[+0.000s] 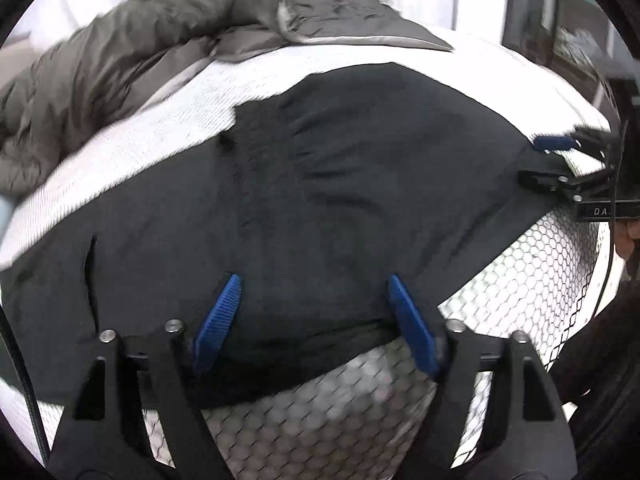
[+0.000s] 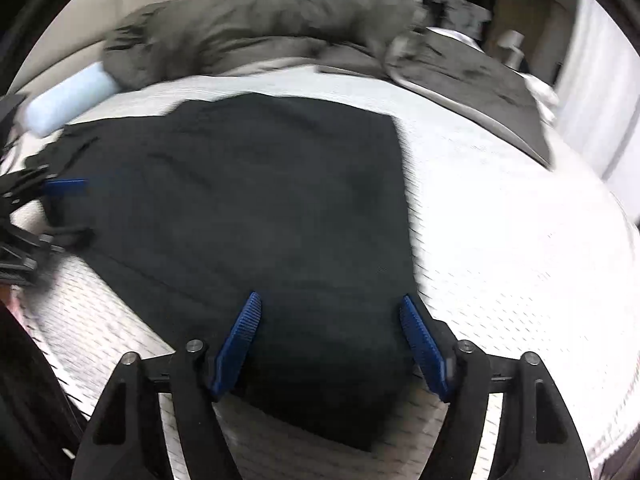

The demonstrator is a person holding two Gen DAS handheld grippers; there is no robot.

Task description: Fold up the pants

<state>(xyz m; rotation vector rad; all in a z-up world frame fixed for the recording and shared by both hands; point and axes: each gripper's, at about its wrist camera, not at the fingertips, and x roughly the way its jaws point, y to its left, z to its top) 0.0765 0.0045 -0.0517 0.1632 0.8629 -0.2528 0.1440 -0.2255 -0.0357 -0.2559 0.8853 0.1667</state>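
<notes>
Since both left tongs [image 1: 314,320] and right tongs [image 2: 330,340] gape open over the folded black fabric pants [image 2: 256,200] on the white textured mattress [image 2: 520,260], near edges may spring loose, unfolding.

The pants [image 1: 320,184] are matt black cloth on a white mattress [image 2: 500,240] of ribbed weave with honeycomb mesh at its near edge, while the far grey-brown duvet [image 2: 256,28] looks crinkled and soft.

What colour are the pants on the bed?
Black, plain with no pattern. The pants show best in the right wrist view.
</notes>
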